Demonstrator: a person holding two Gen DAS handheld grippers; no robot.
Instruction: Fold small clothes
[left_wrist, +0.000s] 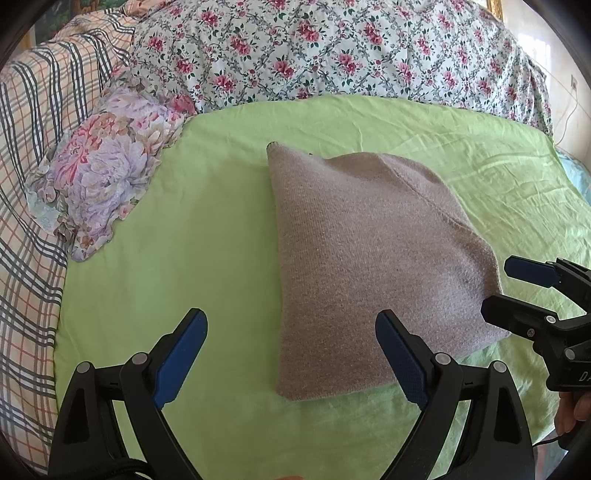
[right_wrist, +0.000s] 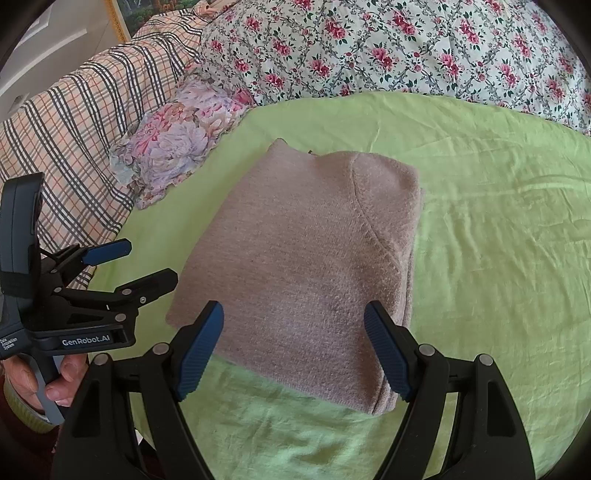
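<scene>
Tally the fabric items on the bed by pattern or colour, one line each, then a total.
Grey-pink knit, folded: 1, the sweater
Plain green: 1, the sheet
Small-rose floral: 1, the quilt
Large-peony floral: 1, the pillow
Plaid: 1, the blanket
Total: 5

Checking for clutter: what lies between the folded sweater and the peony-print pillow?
Only bare green sheet separates sweater and pillow, clearest in the left wrist view.

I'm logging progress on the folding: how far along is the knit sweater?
Done: the mauve knit sweater lies as a compact folded rectangle on the green sheet. In hand: nothing; the left gripper and right gripper both hover open at its near edge. Left: at most tidying, since no other unfolded garment shows.
</scene>
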